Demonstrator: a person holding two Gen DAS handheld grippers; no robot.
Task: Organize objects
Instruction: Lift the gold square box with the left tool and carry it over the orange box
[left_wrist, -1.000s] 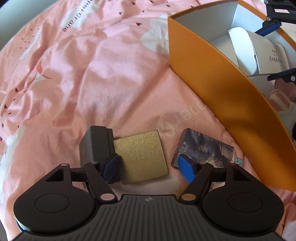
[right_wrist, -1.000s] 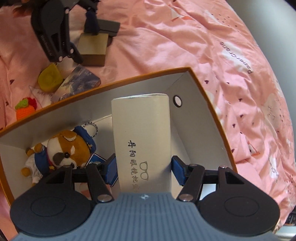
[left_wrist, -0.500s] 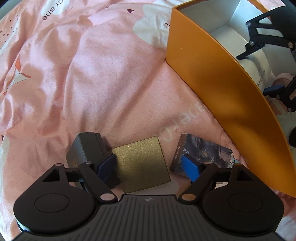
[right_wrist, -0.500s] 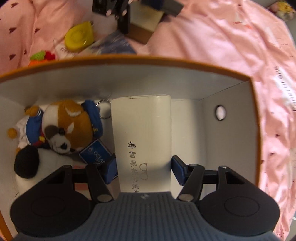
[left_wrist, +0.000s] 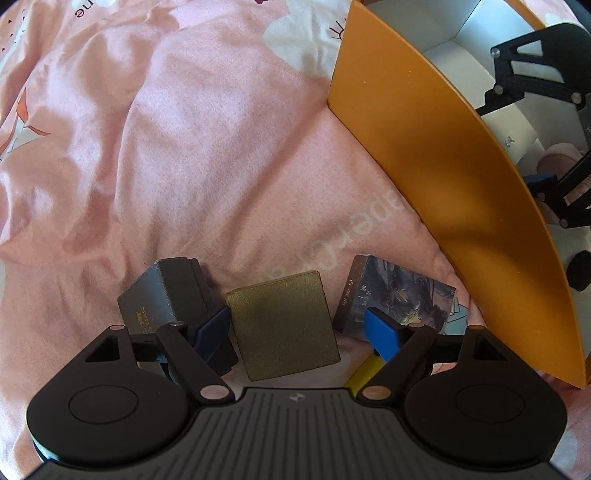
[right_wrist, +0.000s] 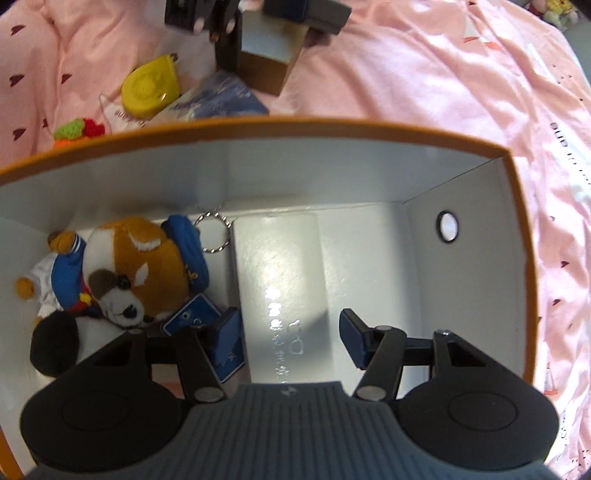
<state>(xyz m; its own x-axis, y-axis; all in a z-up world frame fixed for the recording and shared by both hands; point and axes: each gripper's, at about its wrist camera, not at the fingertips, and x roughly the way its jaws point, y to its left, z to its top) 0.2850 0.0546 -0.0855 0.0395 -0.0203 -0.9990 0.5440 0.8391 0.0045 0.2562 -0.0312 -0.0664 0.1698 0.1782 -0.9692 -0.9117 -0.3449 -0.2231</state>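
Inside the orange box (right_wrist: 332, 125), the white glasses case (right_wrist: 280, 266) lies flat on the floor, right next to a plush red panda (right_wrist: 140, 266). The right gripper (right_wrist: 290, 334) straddles the case about half open: one pad sits against it, the other is just off it, so no real grip. Outside the box's long wall, on the pink bedspread (left_wrist: 184, 147), the left gripper (left_wrist: 297, 330) hangs wide open over a gold box (left_wrist: 284, 325), holding nothing, with a grey box (left_wrist: 166, 291) and a card pack (left_wrist: 402, 291) either side.
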